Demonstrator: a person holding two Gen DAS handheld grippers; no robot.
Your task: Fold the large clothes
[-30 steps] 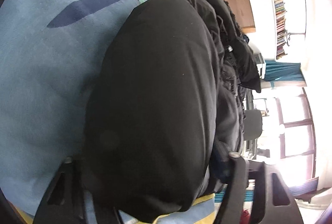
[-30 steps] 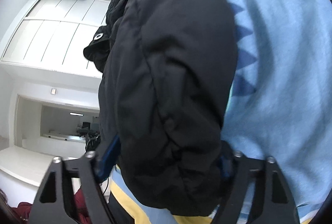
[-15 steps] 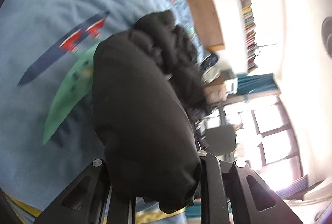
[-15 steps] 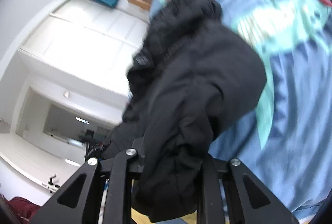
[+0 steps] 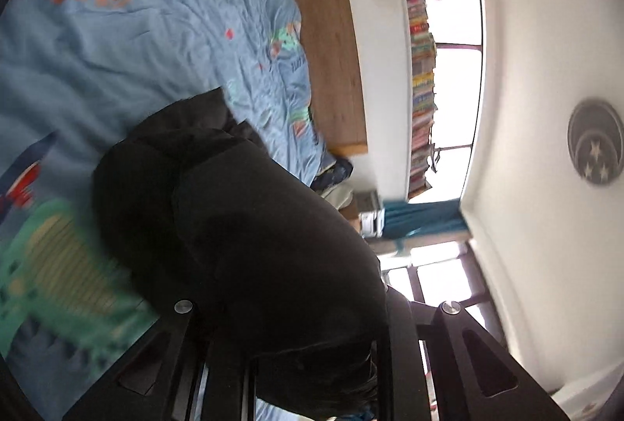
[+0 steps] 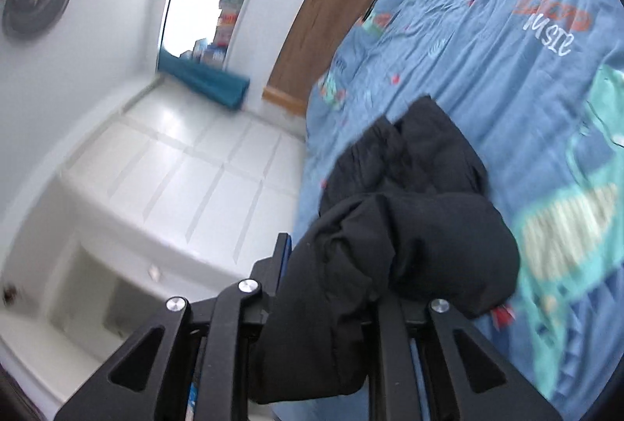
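I am gripping the jacket (image 5: 249, 245) with both tongs: the left gripper (image 5: 300, 354) is clamped on one bunched end and the right gripper (image 6: 323, 335) is clamped on the other. The padded black bulk is running straight ahead of each pair of jaws and sagging down onto the bedspread (image 6: 487, 78), so its long axis is lying between my two hands. Neither hand looks nearer; I judge the coming fold needs both moving together.
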